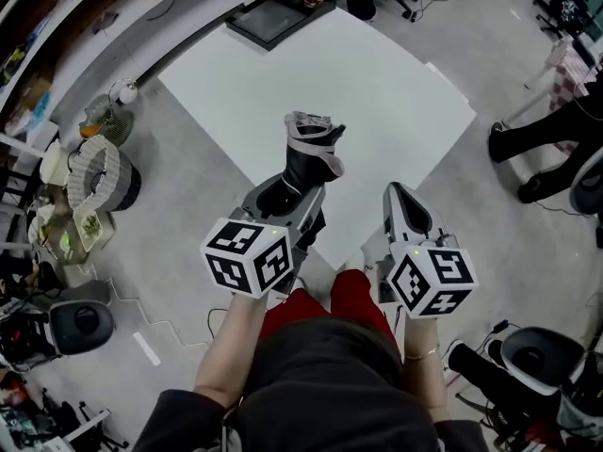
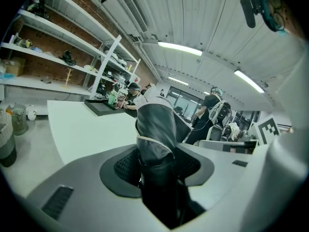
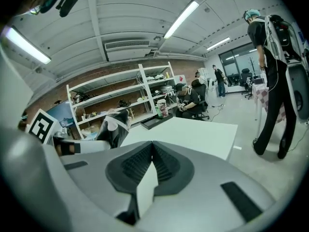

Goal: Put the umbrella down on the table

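Clamping the folded black umbrella (image 1: 312, 153), left tongs (image 2: 157, 168); right tongs (image 3: 151, 151) closed, empty.

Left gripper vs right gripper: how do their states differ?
Left gripper is clamped on the folded black umbrella; right gripper holds nothing. Left jaws stand apart around the umbrella; right jaws are closed tip to tip. Both point toward the white table.

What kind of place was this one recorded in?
Likely a lab or workshop: open metal shelving loaded with gear along a brick wall, a large white table, and cables trailing over the floor.
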Demonstrator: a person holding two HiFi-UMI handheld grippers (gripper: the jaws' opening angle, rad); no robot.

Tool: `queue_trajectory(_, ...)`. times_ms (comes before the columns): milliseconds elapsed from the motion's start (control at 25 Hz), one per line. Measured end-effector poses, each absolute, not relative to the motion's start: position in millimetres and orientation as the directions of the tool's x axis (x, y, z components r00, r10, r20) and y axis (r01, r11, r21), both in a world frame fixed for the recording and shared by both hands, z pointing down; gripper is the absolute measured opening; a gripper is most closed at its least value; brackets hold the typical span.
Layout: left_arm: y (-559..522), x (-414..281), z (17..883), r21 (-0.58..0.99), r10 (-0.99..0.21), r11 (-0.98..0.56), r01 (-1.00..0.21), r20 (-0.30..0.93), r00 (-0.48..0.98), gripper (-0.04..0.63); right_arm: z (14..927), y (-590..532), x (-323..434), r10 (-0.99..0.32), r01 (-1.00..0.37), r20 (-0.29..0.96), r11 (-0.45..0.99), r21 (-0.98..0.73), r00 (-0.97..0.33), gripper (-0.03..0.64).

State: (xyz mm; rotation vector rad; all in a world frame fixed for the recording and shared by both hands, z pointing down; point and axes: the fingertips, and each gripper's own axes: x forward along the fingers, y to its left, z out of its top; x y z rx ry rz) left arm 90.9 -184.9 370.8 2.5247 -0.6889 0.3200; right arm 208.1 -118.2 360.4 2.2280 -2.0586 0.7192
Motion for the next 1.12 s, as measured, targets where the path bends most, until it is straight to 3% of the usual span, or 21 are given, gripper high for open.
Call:
queue_trajectory(560, -205, 135, 411, 0.398, -0.489, -0.642, -0.656, 0.447, 0.749, 0.198, 381, -174, 249, -0.912, -0.946, 0.372, 0.047, -0.321, -0.171, 0.018)
queue_trajectory(1120, -221, 127, 456, 0.474, -0.582, -0.412, -0.778, 0.52, 0.625, 0.198, 403, -217, 229, -0.829, -0.908, 0.415, 0.24, -0.345, -0.376, 0.018)
